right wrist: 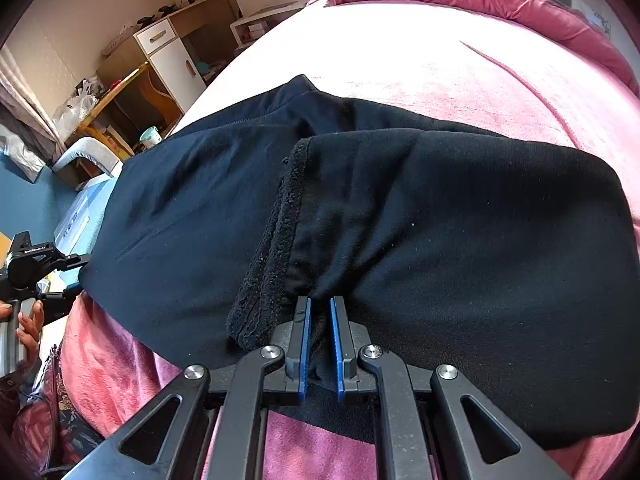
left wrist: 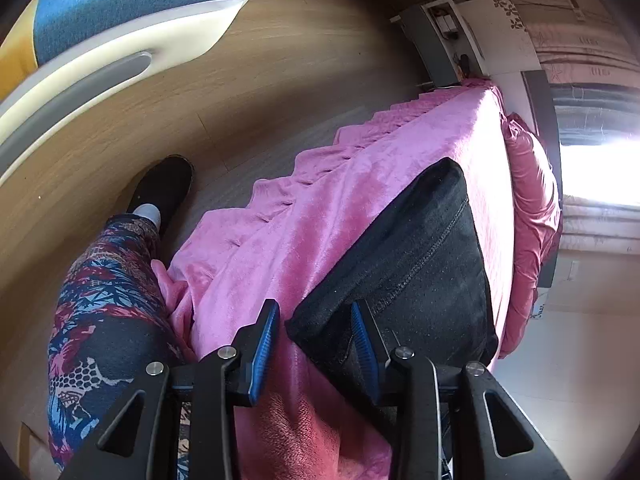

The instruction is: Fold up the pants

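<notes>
Pants (right wrist: pixel 360 216) already lie doubled on the bed (right wrist: pixel 420 60); my right gripper (right wrist: pixel 320 312) pinches their near edge, left gripper (left wrist: pixel 316 320) spread, another fold left

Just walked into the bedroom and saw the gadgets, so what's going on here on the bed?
A person is folding black pants on a pink bedspread with a handheld gripper in each hand. The right gripper is pinched on the near edge of the pants beside a fleecy hem. The left gripper is open at the pants' corner, gripping nothing. The pants lie already doubled over, one layer on top of another.
</notes>
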Demonstrator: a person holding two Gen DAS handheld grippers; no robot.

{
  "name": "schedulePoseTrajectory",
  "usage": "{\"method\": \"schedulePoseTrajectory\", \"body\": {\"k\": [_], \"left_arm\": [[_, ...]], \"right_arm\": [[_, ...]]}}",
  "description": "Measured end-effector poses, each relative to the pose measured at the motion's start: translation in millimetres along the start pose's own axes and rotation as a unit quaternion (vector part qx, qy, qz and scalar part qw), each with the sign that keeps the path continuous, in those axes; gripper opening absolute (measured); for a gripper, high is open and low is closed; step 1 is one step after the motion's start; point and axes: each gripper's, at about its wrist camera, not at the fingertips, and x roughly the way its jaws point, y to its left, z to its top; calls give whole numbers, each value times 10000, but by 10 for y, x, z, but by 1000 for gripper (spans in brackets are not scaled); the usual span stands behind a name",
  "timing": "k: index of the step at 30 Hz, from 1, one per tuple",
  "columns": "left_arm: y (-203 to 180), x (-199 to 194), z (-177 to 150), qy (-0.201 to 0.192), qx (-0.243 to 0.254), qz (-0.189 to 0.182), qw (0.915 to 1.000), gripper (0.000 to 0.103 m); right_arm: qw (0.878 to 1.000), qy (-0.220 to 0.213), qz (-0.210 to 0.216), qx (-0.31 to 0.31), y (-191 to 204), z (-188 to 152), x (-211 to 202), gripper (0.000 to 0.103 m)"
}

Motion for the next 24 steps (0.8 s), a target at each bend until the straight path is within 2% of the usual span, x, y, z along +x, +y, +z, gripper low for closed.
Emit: {"method": "schedulePoseTrajectory", "body": {"k": [8, 10, 11, 13, 16, 18, 20, 23, 24], "left_arm": [[11, 32, -32, 10, -105, -32, 9999, 38], [0, 28, -42, -13, -46, -81, 10000, 31], [-36, 11, -51, -61, 74, -47, 9999, 30], [-139, -33, -70, -192, 358, 34, 9992, 17], [-326, -137, -103, -408, 768, 75, 9962, 12], [-513, -240, -164, -581, 1168, -48, 9914, 12], [-817, -376, -287, -720, 1784, -335, 9807, 11], [-1371, -514, -645, -756, 2981, -781, 9483, 11], [-1512, -521, -770, -700, 3291, -916, 9372, 11]], "right_arm": [[10000, -18, -33, 15, 31, -10, 16, 10], [10000, -23, -39, 10, 30, -12, 13, 10], [10000, -28, -44, 3, 30, -14, 13, 10], [10000, -34, -54, -11, 36, -16, 13, 10], [10000, -29, -50, -32, 43, -14, 10, 10], [10000, 10, -38, -78, 46, 11, -12, 11], [10000, 5, 4, 29, 15, 63, -88, 13], [9992, -323, 217, 117, -30, 165, -304, 14], [9979, -391, 488, 169, -45, 212, -381, 17]]}}
